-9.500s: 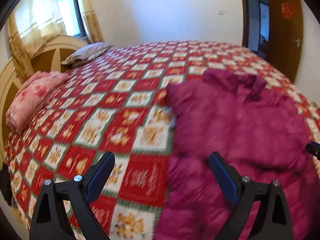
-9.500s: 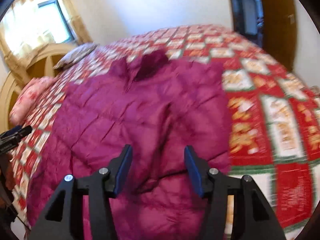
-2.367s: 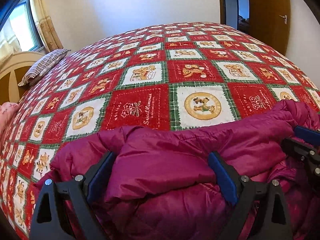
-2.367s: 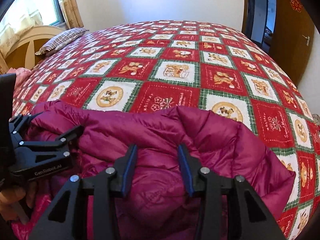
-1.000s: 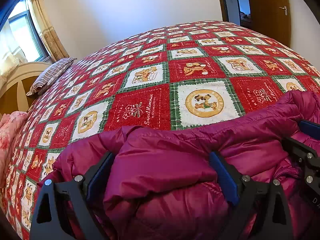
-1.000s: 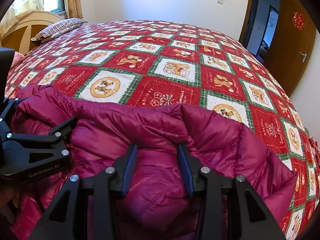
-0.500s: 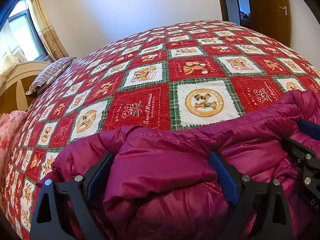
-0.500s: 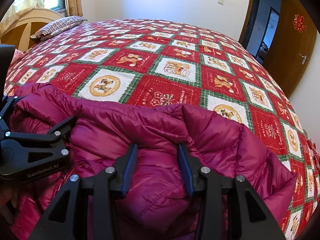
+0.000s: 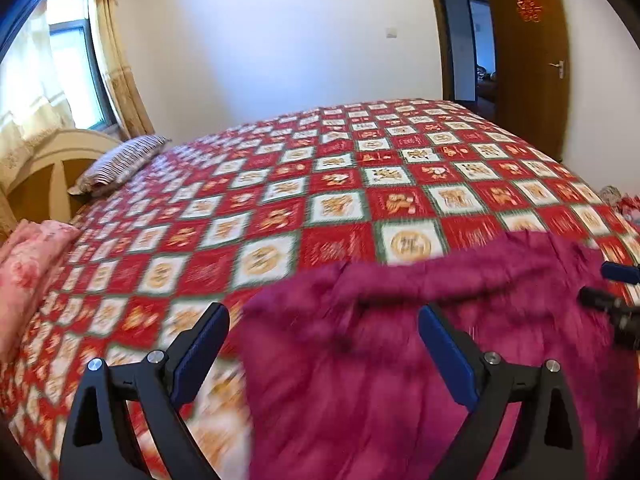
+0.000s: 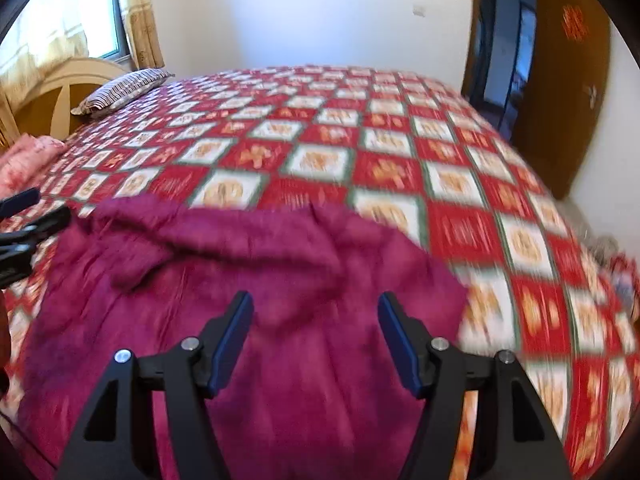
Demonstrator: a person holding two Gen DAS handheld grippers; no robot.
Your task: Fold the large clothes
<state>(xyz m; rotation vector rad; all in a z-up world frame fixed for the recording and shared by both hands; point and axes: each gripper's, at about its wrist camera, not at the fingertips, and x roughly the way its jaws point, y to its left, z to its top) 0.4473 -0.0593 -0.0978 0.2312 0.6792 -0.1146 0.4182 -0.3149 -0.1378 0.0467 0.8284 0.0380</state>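
Now folded over on itself, the magenta down jacket [image 10: 248, 320] lies at the near edge of the bed's red-and-white patchwork quilt [image 9: 340, 200], its long axis running left to right across both views. The right gripper [image 10: 316, 336] hangs over the jacket's right half with its jaws opening; fabric shows below and beyond the pads, but nothing is pinched between them. The left gripper [image 9: 324, 350] stands spread wide above the jacket's left edge, quilt under one finger and jacket under the other, holding nothing. Each tool therefore has the garment directly beneath and ahead of it, the left nearer the left end, the right nearer the right end; any further fold would likely turn on that split. A second ago the picture was different: both grippers sat low with the puffy folded edge between their jaws, the right pair closed narrowly on it. Both have since let go and pulled up and back, and the jacket now rests flat and free. A striped pillow [image 10: 124, 88] lies far left by the headboard.
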